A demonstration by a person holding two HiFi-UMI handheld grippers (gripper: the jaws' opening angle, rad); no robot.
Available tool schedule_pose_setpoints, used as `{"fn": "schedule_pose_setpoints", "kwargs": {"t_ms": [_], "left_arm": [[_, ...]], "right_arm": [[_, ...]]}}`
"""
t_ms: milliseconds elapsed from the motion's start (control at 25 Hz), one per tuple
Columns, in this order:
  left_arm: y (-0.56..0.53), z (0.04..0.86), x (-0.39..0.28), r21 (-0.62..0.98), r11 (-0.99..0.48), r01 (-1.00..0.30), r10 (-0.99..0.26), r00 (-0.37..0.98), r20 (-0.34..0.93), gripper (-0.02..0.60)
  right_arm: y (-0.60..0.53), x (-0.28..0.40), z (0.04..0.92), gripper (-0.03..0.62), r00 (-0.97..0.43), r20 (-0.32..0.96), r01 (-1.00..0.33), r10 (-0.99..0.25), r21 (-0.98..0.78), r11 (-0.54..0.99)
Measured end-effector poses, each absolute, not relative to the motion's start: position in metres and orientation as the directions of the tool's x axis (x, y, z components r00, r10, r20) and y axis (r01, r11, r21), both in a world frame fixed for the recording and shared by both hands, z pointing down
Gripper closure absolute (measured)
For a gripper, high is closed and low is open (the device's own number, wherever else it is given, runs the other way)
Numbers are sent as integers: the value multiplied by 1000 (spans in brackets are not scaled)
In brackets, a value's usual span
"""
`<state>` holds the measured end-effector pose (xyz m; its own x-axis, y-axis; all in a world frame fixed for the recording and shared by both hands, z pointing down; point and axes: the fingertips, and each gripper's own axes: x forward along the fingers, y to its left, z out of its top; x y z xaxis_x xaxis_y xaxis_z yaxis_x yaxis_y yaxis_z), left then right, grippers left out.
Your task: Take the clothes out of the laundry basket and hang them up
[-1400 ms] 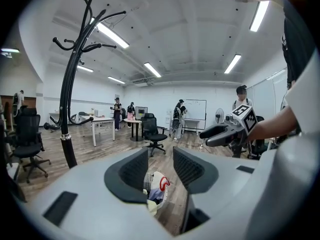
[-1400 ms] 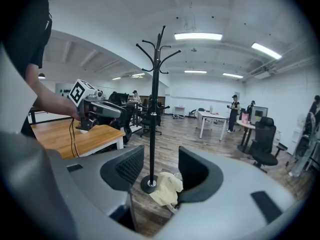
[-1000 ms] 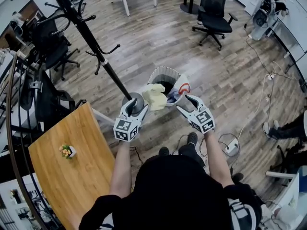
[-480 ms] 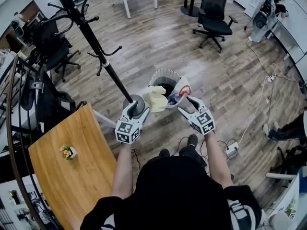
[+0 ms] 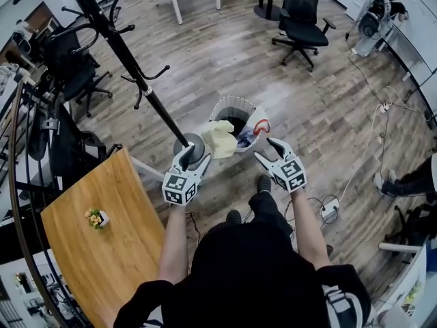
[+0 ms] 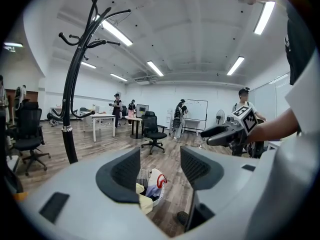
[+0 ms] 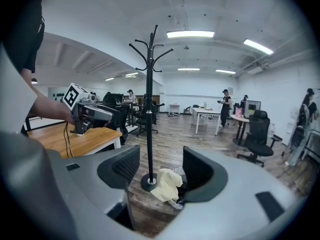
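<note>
Nearest, just short of the laundry basket [image 5: 232, 102]: left gripper [image 5: 192, 157] and right gripper [image 5: 265, 149], both spread wide, empty. Draped over the basket's near rim: yellow garment [image 5: 220, 139]. Just beside the basket: coat rack [image 5: 130, 61]. Well beyond: office chair [image 5: 302, 20].

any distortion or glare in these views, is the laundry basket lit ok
Head view: fisheye, floor planks bend at the edges; the laundry basket is evenly lit. Left gripper view: dark round vignette, coat stand bows, ceiling light blown out. Right gripper view: same vignette, the right gripper fills the lower frame.
</note>
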<state>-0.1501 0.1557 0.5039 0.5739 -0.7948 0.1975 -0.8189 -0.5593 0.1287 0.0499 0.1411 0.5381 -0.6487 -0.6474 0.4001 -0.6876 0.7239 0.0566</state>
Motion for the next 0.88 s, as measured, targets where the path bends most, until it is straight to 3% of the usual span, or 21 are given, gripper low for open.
{"fn": "schedule_pose_setpoints", "kwargs": {"t_ms": [880], "left_arm": [[83,531,-129,159,-481,-862,-811,507,292,325]], "right_arm": [[50,74,570,319,-704,413,-646,-578,-34,762]]}}
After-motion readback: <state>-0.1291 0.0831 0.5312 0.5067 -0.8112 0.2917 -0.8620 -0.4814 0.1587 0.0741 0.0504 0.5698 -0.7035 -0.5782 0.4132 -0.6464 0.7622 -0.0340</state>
